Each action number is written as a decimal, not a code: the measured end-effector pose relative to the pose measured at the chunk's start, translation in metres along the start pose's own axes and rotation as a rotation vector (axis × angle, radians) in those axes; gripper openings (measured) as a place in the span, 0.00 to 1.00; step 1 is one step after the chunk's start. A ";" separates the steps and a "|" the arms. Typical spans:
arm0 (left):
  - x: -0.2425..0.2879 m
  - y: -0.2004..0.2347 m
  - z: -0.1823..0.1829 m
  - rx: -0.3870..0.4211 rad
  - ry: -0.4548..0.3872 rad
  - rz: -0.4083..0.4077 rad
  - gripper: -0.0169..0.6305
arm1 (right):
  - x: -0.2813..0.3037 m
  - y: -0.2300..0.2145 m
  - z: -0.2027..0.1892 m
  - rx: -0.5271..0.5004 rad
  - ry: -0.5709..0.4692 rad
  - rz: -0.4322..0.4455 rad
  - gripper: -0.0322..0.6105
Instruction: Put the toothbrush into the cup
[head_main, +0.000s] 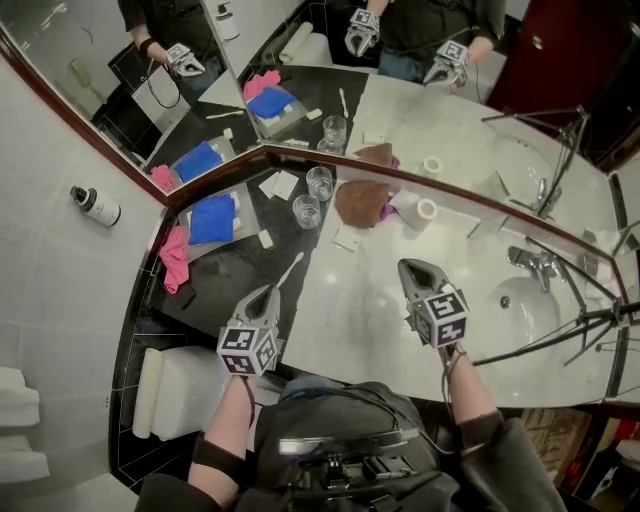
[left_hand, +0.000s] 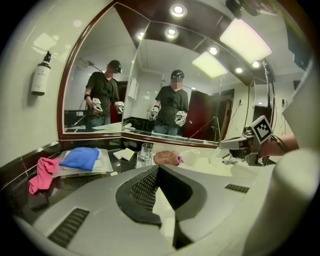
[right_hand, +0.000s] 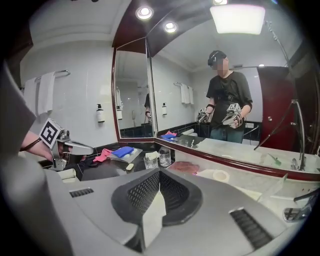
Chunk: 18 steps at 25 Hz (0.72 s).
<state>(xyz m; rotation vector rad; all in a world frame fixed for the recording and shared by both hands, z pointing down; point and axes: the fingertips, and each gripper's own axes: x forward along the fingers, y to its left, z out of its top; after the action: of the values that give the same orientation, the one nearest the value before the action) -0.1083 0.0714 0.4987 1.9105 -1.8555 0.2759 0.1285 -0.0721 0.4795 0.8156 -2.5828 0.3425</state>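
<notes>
Left gripper view checked first: found the left gripper (left_hand: 160, 175) with jaws pressed flat together and nothing caught between them, aimed across the counter (left_hand: 210, 167) toward the mirror (left_hand: 85, 75). Found the same in the right gripper view: right gripper (right_hand: 159, 180) closed tight and empty. Turned then to the head view and placed the toothbrush (head_main: 288, 272) flat on the counter, along the seam between its dark left part and its pale right part, in neither tool. Read its long axis as slanting from near-left to far-right, near end meeting the left gripper's tip in that view, far end aimed toward the back corner. Could not tell brush head from handle. Placed two clear glasses beyond it, close to the counter's back edge at the mirror corner: nearer cup (head_main: 307, 211) and farther cup (head_main: 319, 182), just beside each other, both upright, neither holding a brush. Judged the left gripper much the nearer to the toothbrush and almost in line with its length; put the right gripper well apart, over the pale part toward the basin (head_main: 525, 305). Judged the pickup not yet made, and reckoned on parting the left jaws and coming down across the handle, not along it, before carrying it on to the nearer cup.
</notes>
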 end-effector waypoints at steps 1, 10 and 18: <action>0.000 -0.003 0.001 -0.001 -0.003 -0.001 0.03 | -0.008 -0.005 0.001 0.004 -0.012 -0.010 0.08; -0.007 -0.020 0.008 0.000 -0.034 -0.019 0.03 | -0.053 -0.035 -0.007 0.036 -0.051 -0.094 0.08; -0.007 -0.030 0.004 -0.032 -0.042 -0.025 0.03 | -0.060 -0.039 -0.015 0.049 -0.042 -0.084 0.08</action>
<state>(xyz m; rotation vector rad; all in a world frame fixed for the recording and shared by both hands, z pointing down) -0.0795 0.0754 0.4867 1.9306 -1.8505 0.1990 0.2006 -0.0684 0.4695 0.9549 -2.5787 0.3685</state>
